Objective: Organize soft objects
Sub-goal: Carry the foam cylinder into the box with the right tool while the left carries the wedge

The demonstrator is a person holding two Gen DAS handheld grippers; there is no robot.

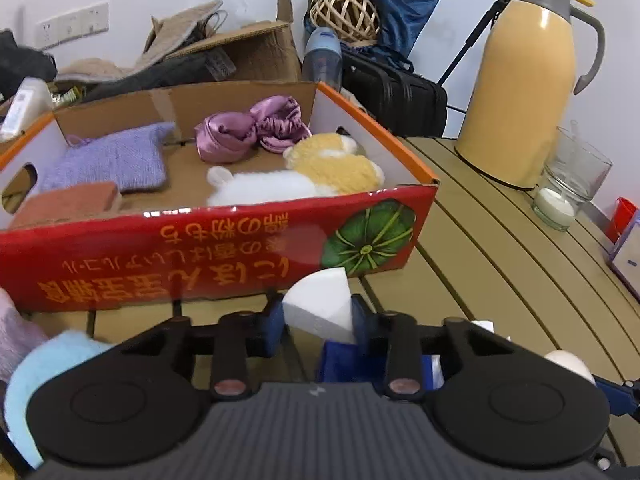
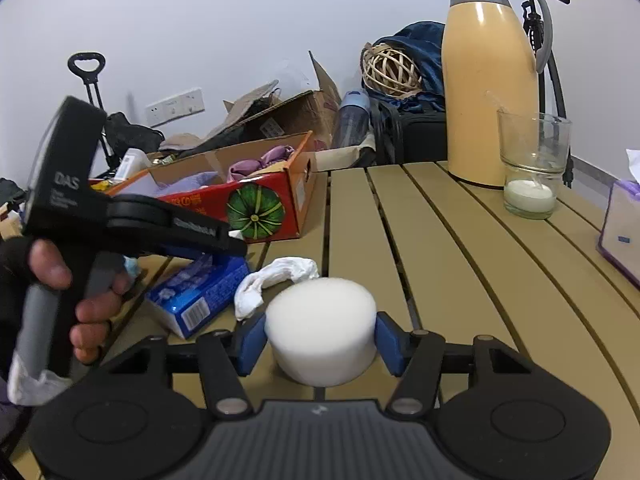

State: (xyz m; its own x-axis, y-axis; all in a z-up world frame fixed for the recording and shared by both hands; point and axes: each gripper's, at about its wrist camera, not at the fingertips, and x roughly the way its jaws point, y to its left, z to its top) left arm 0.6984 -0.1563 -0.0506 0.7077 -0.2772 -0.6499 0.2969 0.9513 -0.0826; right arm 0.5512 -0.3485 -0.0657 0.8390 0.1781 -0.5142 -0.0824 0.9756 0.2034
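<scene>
1. Up front in the left wrist view, the left tool [image 1: 318, 314] pinches a white wedge-shaped foam piece [image 1: 320, 304] between its blue pads [image 1: 274, 320], held just in front of the red cardboard box [image 1: 224, 252] that stands on the slatted tabletop [image 1: 500, 272].
2. Inside the box lie a lavender knitted pouch [image 1: 112, 160], a purple satin cloth bundle [image 1: 252, 128], a yellow-and-white plush toy [image 1: 304, 172] against the right wall, and a brownish-pink block [image 1: 68, 204] at the near left corner.
3. A light blue fluffy item [image 1: 48, 364] shows at the lower left beside the tool, and a pale pink fabric [image 1: 16, 332] at the left edge.
4. To the right stand a yellow thermos jug [image 1: 528, 80] and, just beside it, a glass holding a white candle [image 1: 568, 184].
5. Next, in the right wrist view, the right tool [image 2: 320, 340] has its blue pads [image 2: 386, 342] pressed against both sides of a white round foam cylinder [image 2: 322, 328], which sits low over the tabletop [image 2: 460, 260]; whether it touches the surface I cannot tell.
6. Just beyond it lie a crumpled white cloth [image 2: 272, 280] and a blue tissue packet [image 2: 200, 292].
7. The left tool [image 2: 120, 216], gripped by the person's hand [image 2: 72, 280], appears at the left of this view, with the red cardboard box [image 2: 256, 204] behind it.
8. The thermos jug [image 2: 488, 80] and candle glass [image 2: 532, 168] stand at the far right, near a purple-edged tissue box [image 2: 622, 228].
</scene>
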